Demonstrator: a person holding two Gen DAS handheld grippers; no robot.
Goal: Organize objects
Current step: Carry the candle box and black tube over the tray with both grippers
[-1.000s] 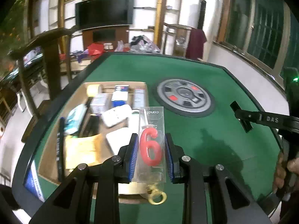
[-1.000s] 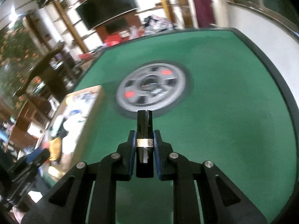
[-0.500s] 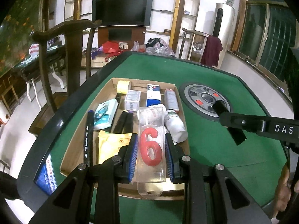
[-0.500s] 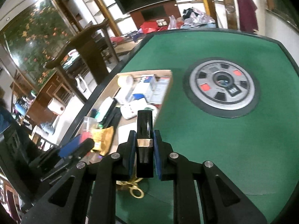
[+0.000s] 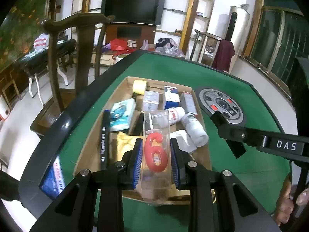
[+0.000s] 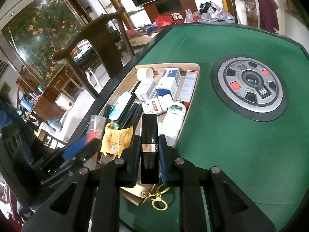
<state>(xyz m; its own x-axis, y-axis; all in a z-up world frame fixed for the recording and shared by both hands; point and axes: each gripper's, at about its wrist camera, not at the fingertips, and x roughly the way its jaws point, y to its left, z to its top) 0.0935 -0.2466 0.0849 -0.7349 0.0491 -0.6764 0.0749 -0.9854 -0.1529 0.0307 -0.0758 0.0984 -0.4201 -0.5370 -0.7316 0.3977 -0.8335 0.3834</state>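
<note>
My left gripper (image 5: 156,161) is shut on a clear plastic case holding a red number-6 candle (image 5: 155,154), held above the near end of a shallow cardboard box (image 5: 90,141) full of small items. My right gripper (image 6: 149,155) is shut on a black lipstick tube with a gold band (image 6: 149,145), held above the box's near right corner (image 6: 133,198). The left gripper with the candle also shows at the left of the right wrist view (image 6: 85,145). The right gripper's arm crosses the right side of the left wrist view (image 5: 251,135).
The box holds white bottles (image 6: 172,121), small cartons (image 6: 170,81), a yellow tape roll (image 6: 144,73), a yellow sachet (image 6: 115,141) and black pens (image 5: 103,137). A gold key ring (image 6: 159,200) lies by the box. A round grey disc (image 6: 249,88) sits in the green table's middle. A wooden chair (image 5: 77,44) stands at left.
Both grippers moved left and closer over the cardboard box, each still holding its object. The box now fills more of both views.
</note>
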